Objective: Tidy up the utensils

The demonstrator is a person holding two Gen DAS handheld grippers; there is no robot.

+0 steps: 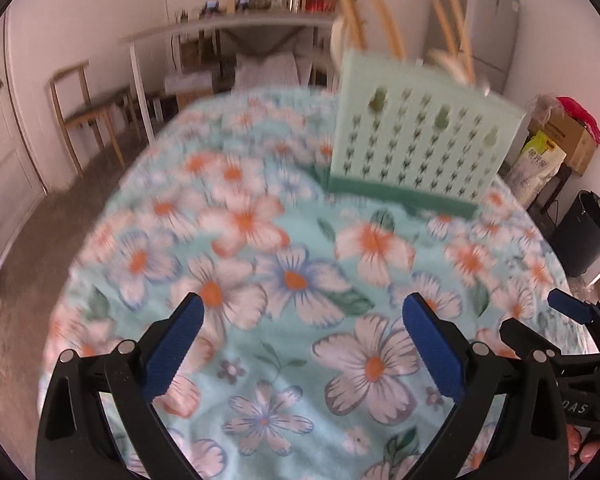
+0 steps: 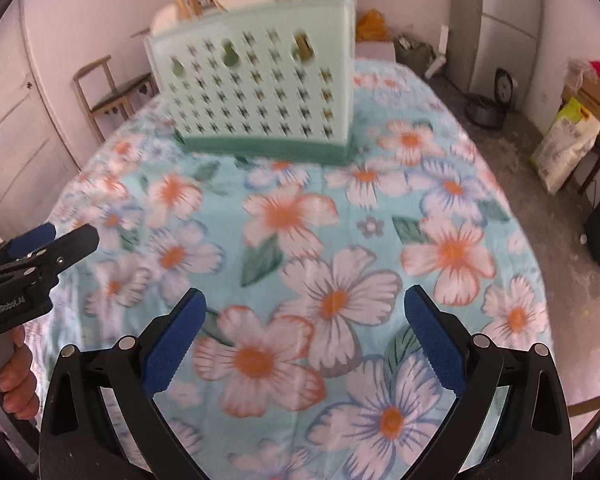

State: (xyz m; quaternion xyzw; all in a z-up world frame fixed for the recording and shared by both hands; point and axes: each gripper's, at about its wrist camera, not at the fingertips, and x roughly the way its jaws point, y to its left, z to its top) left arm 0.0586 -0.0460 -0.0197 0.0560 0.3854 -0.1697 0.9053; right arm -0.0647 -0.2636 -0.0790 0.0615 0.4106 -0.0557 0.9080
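Fingers of both grippers stand wide apart with nothing between them: the left gripper (image 1: 302, 344) and the right gripper (image 2: 306, 340) hang side by side over the flowered tablecloth (image 2: 284, 216), each showing at the edge of the other's view. The pale green utensil caddy (image 1: 416, 136) stands upright at the far side of the table, well apart from both grippers, on its darker green drip tray (image 2: 268, 146). Wooden chopsticks (image 1: 384, 20) and what look like pale spoon bowls (image 2: 244, 0) already rise from its top; motion blur hides which compartment holds which. No loose utensil shows on the cloth in either view, so the sorting seems close to done, or the next piece lies out of sight.

If more work remains, it is probably at the caddy itself. Reach for a handle high above the rim, close the pads squarely across the stick and not near its tip, and lift straight up so the light caddy is not tipped or dragged on the soft cloth. Steady the caddy's wall with the other gripper if it rocks.
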